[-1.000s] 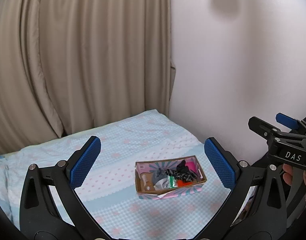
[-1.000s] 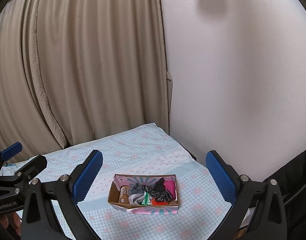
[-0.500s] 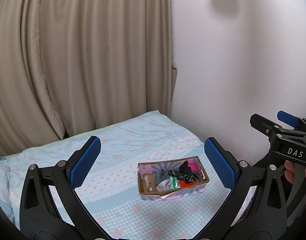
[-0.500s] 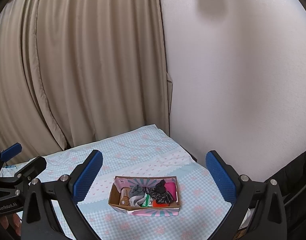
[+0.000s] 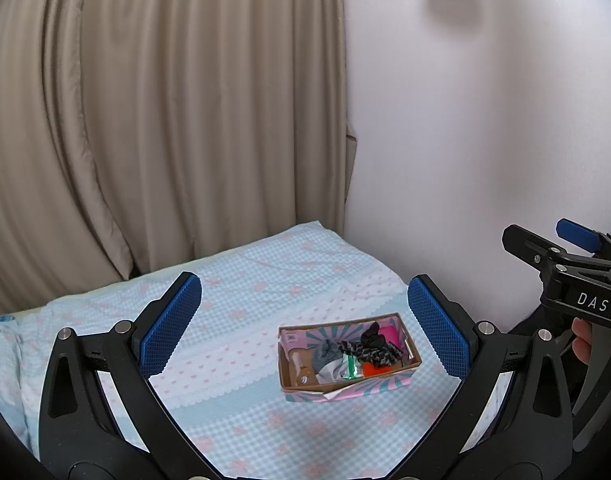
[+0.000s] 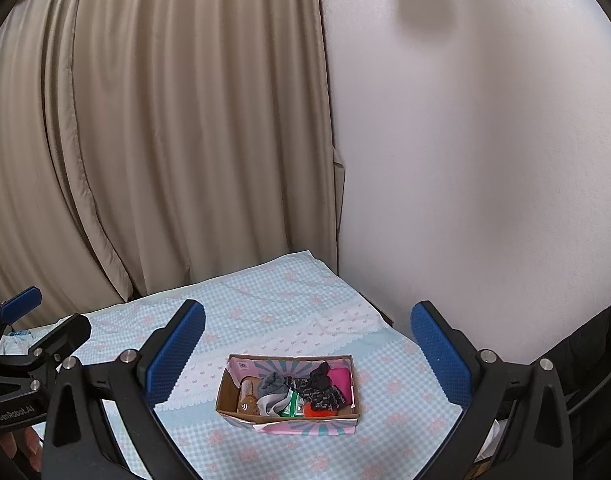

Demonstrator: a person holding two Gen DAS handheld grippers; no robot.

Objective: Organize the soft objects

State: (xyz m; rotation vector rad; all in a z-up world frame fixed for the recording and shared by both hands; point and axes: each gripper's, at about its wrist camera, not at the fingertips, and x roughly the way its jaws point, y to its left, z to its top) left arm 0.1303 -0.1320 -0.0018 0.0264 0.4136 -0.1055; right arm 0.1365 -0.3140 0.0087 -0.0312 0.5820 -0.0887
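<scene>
- Small open cardboard box [image 5: 347, 388] with a pink-and-teal printed outside, lying on the bed [image 5: 265, 296] toward its right side, near the wall [image 5: 485, 140].
- Crammed with soft bits: grey cloth [image 5: 325, 354] left of centre, a black patterned piece [image 5: 371, 350] in the middle, something bright pink [image 5: 389, 334] at the far right corner, an orange scrap [image 5: 371, 368] at the near side, a green-and-white packet [image 5: 350, 365] between grey and orange, a brown item [image 5: 301, 366] at the left end.
- Same box [image 6: 289, 424] seen from the right wrist: brown item [image 6: 247, 394] at left, grey cloth [image 6: 271, 386], black piece [image 6: 321, 388], pink [image 6: 339, 378] at right.
- Nothing outside the box on the checked light-blue sheet with pink marks.
- Left gripper [image 5: 303, 326] spread wide, blue pads [image 5: 171, 320] well apart, holding nothing, hovering above the bed with the box framed between the fingers, nearer the right one.
- Right gripper [image 6: 307, 350] likewise wide open and empty, raised above the bed, box between its fingers.
- Right gripper also visible at the right edge of the left view, marked "DAS", a hand [image 5: 585, 340] around its handle.
- Left gripper at the left edge of the right view, fingers of a hand [image 6: 19, 446] below it.
- Beige curtain [image 5: 165, 120] hanging behind the bed, white wall to its right.
</scene>
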